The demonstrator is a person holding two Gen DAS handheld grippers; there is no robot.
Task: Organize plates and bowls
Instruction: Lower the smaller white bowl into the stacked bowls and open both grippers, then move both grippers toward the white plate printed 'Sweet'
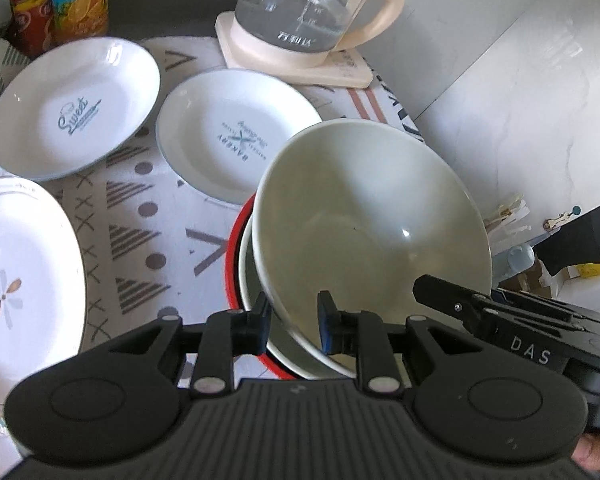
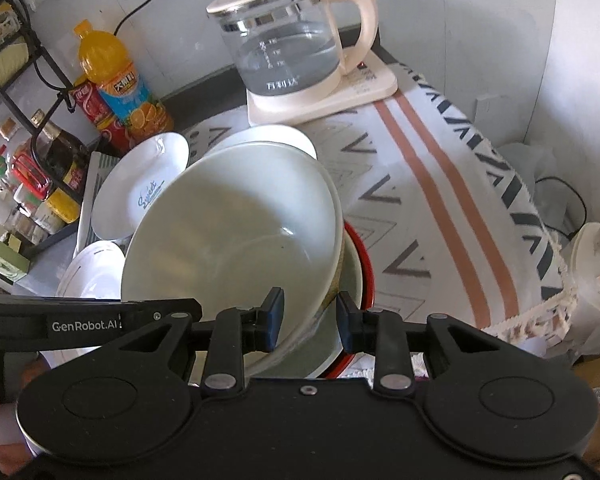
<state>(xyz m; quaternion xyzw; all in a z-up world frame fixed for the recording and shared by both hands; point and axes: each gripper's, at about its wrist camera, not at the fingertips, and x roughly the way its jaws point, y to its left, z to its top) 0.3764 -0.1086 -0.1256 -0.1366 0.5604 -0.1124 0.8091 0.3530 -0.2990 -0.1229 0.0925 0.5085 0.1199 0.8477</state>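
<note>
Fingers of both grippers, left gripper [image 1: 292, 322] and right gripper [image 2: 310, 318], straddle the pale bowl's [image 1: 364, 224] near rim without visibly clamping, tilting it over the red-rimmed bowl [image 1: 236, 264] for nesting; plates [image 1: 236, 136] lie toward eleven o'clock.

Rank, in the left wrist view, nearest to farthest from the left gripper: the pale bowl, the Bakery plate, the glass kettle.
From the left gripper:
1. Pale bowl, tilted, its rim between the fingers.
2. Bakery plate, on the cloth just behind the bowl.
3. Glass kettle, at the back.
</note>
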